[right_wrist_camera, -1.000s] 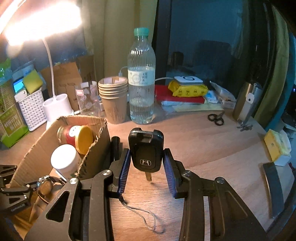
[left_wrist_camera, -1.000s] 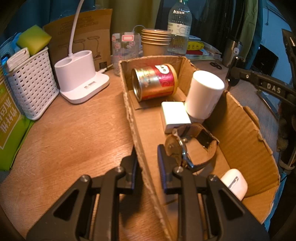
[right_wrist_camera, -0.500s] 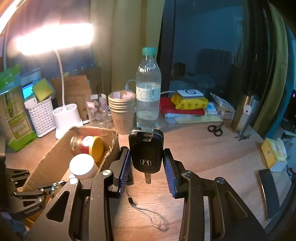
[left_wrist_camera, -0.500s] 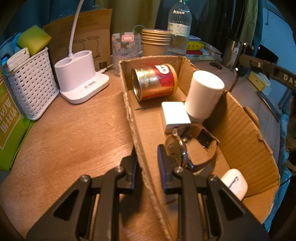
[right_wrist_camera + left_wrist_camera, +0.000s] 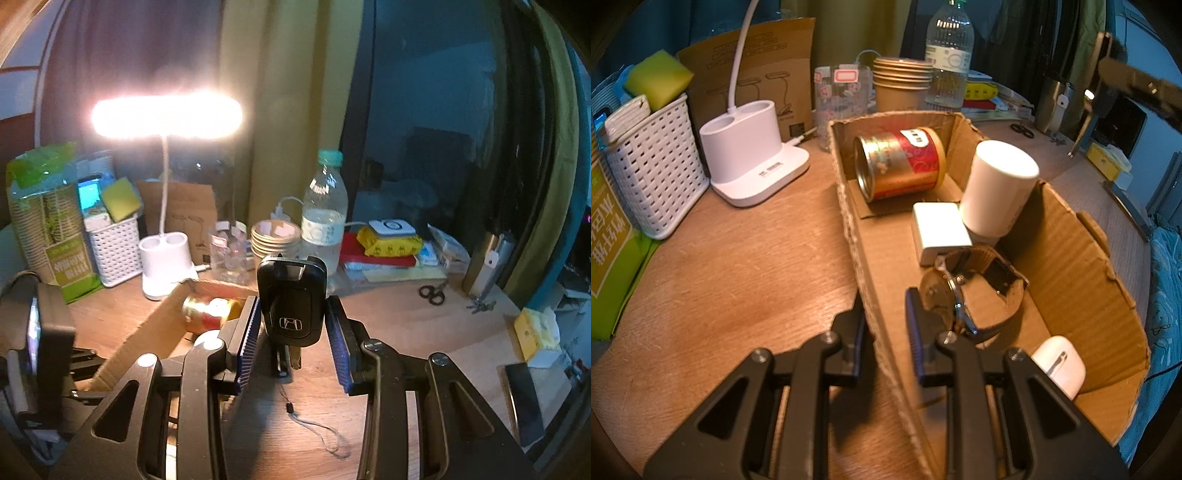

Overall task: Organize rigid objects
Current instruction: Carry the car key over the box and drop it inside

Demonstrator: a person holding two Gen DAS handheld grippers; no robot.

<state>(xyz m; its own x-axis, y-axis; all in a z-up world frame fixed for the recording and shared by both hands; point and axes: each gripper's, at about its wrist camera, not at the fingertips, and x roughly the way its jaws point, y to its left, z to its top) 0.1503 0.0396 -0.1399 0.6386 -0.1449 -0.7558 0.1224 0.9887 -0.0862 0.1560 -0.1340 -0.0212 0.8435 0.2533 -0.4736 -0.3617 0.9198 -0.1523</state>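
My left gripper (image 5: pixel 884 314) is shut on the left wall of an open cardboard box (image 5: pixel 871 295), one finger inside, one outside. In the box lie a red and gold tin (image 5: pixel 899 166), a white cylinder (image 5: pixel 997 192), a white square adapter (image 5: pixel 940 230), a wristwatch (image 5: pixel 967 291) and a white earbud case (image 5: pixel 1058 365). My right gripper (image 5: pixel 291 325) is shut on a black Honda car key (image 5: pixel 291 306), held up above the table to the right of the box (image 5: pixel 147 343). The key's cord (image 5: pixel 314 428) hangs below.
A white lamp base (image 5: pixel 753 158), white basket (image 5: pixel 653 162), green pack (image 5: pixel 609 243), glass (image 5: pixel 842 99), paper cups (image 5: pixel 901 83) and water bottle (image 5: pixel 947 55) stand behind the box. Scissors (image 5: pixel 432 293), a yellow pack (image 5: pixel 535 332) and a dark flat object (image 5: pixel 524 398) lie at right.
My right gripper has risen with the car key and now looks down from higher up. My left gripper has stayed on the box wall.
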